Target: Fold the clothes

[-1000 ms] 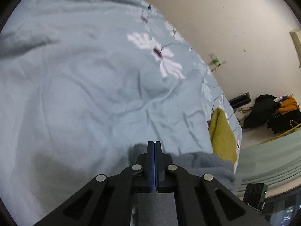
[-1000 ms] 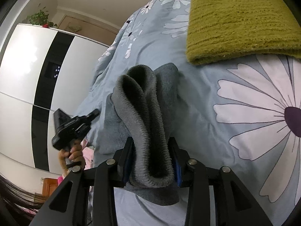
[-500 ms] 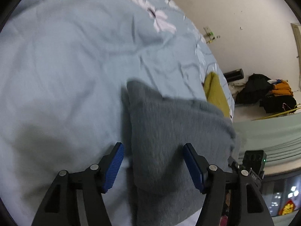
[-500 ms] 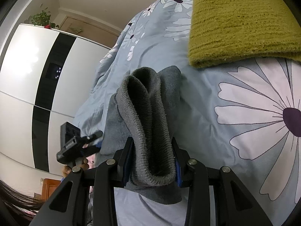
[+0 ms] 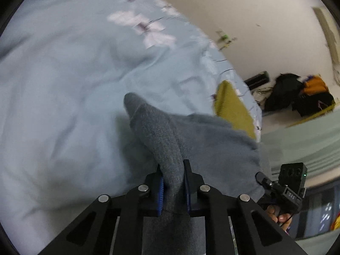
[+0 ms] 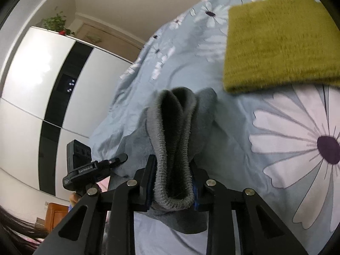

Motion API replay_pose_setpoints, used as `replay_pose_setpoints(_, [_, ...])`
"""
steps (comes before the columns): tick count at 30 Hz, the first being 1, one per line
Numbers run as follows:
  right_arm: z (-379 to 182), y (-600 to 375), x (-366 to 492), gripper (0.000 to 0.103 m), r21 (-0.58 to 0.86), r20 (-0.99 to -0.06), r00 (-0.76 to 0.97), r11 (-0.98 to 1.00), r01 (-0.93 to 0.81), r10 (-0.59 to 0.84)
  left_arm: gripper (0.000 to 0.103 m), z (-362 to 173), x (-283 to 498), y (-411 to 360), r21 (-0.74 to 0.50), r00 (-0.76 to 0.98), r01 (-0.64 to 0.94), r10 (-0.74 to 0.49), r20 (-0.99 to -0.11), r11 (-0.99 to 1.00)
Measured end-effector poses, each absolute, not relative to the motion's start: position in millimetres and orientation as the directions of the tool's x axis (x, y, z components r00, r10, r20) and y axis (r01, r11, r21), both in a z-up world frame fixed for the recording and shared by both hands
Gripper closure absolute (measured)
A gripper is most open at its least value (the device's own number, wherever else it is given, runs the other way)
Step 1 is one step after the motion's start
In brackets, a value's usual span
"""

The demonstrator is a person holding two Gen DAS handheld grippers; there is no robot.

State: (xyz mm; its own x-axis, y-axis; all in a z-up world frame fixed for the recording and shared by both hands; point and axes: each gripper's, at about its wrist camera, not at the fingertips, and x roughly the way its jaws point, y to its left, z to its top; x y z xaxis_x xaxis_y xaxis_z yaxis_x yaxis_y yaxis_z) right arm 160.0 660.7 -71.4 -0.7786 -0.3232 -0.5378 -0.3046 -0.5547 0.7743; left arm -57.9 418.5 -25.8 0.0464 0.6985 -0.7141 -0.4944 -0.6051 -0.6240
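Since half a second ago, left gripper (image 5: 172, 183) went from wide open around the grey garment (image 5: 204, 140) to clamped on it: jaws pinched onto a bunched ridge of grey cloth, blue pads pressing both sides. One second back those jaws were fully shut on nothing.

Right gripper (image 6: 172, 188) unchanged: jaws part-closed on a thick rolled, ribbed edge of the same grey garment (image 6: 176, 140), fabric looping up between the fingers and folding back down.

Garment lies on the light blue bedspread (image 5: 63, 85) with white daisy print (image 6: 308, 144), spanning between both grippers. From the left wrist view the cloth rises to a peak ahead of the jaws, rest draped flat to the right. Left view has motion blur.

Folded olive-green knit (image 6: 280, 44) sits on the bedspread beyond the grey garment, near it, not touching.

Background: white wardrobe with black stripe (image 6: 53, 97), potted plant (image 6: 56, 22) on top; pile of dark bags (image 5: 297, 93) on the floor by the wall.
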Motion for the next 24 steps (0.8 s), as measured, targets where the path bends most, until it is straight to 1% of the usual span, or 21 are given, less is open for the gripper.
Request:
replay_pose_setpoints(6, [-44, 699, 166, 0.075, 0.745, -0.528, -0.819, -0.588, -0.317, -0.227, 0.087, 18, -71, 505, -0.593, 0.057, -0.616, 0.722, -0.689, -0.518])
replay_pose_setpoints(12, [-7, 760, 187, 0.075, 0.680, -0.517, -0.854, -0.629, -0.376, -0.048, 0.087, 35, -80, 617, -0.594, 0.119, -0.694, 0.748, -0.653, -0.408])
replay_pose_setpoints(16, [6, 809, 205, 0.075, 0.643, -0.506, -0.858, -0.626, -0.441, 0.084, 0.087, 32, -79, 682, -0.598, 0.156, -0.722, 0.761, -0.630, -0.348])
replay_pose_setpoints(18, [2, 830, 212, 0.075, 0.635, -0.506, -0.852, -0.612, -0.472, 0.133, 0.087, 22, -75, 711, -0.599, 0.172, -0.730, 0.760, -0.627, -0.329])
replay_pose_setpoints(20, [-10, 844, 218, 0.075, 0.634, -0.514, -0.843, -0.592, -0.497, 0.157, 0.087, 9, -71, 734, -0.582, 0.176, -0.744, 0.744, -0.645, -0.328])
replay_pose_setpoints(23, [-48, 862, 223, 0.075, 0.629, -0.570, -0.804, -0.539, -0.560, 0.170, 0.087, -25, -67, 755, -0.542, 0.174, -0.763, 0.695, -0.697, -0.353])
replay_pose_setpoints(24, [-59, 864, 224, 0.075, 0.630, -0.586, -0.793, -0.521, -0.576, 0.168, 0.087, -32, -67, 755, -0.545, 0.176, -0.759, 0.693, -0.699, -0.357])
